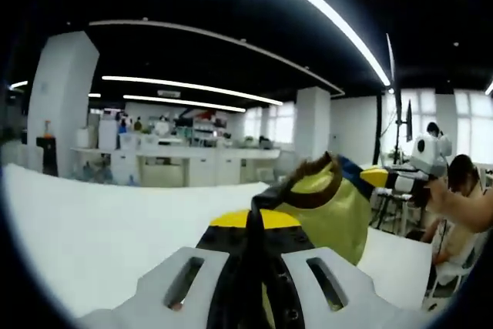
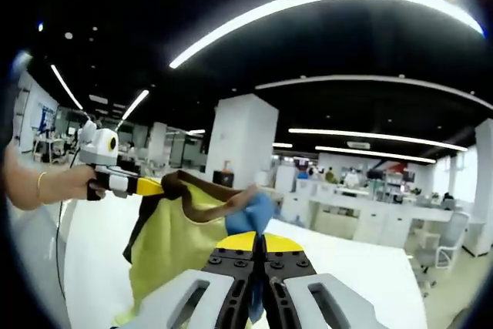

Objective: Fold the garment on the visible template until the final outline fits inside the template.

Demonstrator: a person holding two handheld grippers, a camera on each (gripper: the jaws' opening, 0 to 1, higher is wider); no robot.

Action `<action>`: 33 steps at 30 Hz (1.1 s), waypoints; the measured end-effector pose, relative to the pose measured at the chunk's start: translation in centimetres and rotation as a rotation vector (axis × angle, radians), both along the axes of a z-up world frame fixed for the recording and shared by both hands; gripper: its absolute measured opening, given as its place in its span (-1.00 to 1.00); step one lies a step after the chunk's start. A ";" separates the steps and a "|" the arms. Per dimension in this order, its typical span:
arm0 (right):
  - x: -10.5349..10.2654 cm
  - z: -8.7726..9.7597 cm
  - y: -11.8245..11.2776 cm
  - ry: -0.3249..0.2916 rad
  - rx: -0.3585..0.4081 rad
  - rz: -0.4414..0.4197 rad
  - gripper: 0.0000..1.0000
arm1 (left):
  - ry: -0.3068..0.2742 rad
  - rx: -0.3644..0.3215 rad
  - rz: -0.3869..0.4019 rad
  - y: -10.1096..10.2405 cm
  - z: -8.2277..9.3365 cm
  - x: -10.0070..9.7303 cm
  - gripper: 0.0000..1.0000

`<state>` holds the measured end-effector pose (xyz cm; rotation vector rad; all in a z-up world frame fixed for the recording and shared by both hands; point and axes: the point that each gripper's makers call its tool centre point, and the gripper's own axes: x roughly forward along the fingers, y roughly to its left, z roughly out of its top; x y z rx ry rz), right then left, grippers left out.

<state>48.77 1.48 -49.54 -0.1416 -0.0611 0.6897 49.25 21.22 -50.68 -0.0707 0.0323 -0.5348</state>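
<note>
Both tools hold one garment (image 1: 339, 209) stretched in the air above the white tabletop (image 1: 100, 229), not lying on it. The left hand-held gripper (image 1: 254, 225) has its yellow-tipped jaws pressed together on a dark band of the cloth, and the yellow-green body hangs off to one side. In the right gripper view the right hand-held gripper (image 2: 258, 243) is likewise clamped, on a blue bunched part of the garment (image 2: 177, 240), with the same tabletop (image 2: 370, 275) below. Each view also catches the opposite tool across the span: the right one in the left gripper view (image 1: 377, 176), the left one in the right gripper view (image 2: 150, 186) (a person's bare forearm leads to it). Pinching two separated points probably lets the fabric hang open and shake flat before laying. No template outline is discernible here, so folding appears barely begun.
</note>
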 end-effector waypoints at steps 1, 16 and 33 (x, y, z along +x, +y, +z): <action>0.2 -0.5 0.2 0.006 -0.003 0.004 -1.00 | 0.009 0.004 0.001 0.1 -0.4 0.2 -1.00; 4.3 -8.6 3.9 0.239 0.013 0.123 -1.00 | 0.143 0.059 0.095 2.7 -7.5 4.4 -1.00; 9.5 -18.7 6.6 0.455 -0.021 0.147 -1.00 | 0.305 0.088 0.170 5.4 -15.8 7.7 -1.00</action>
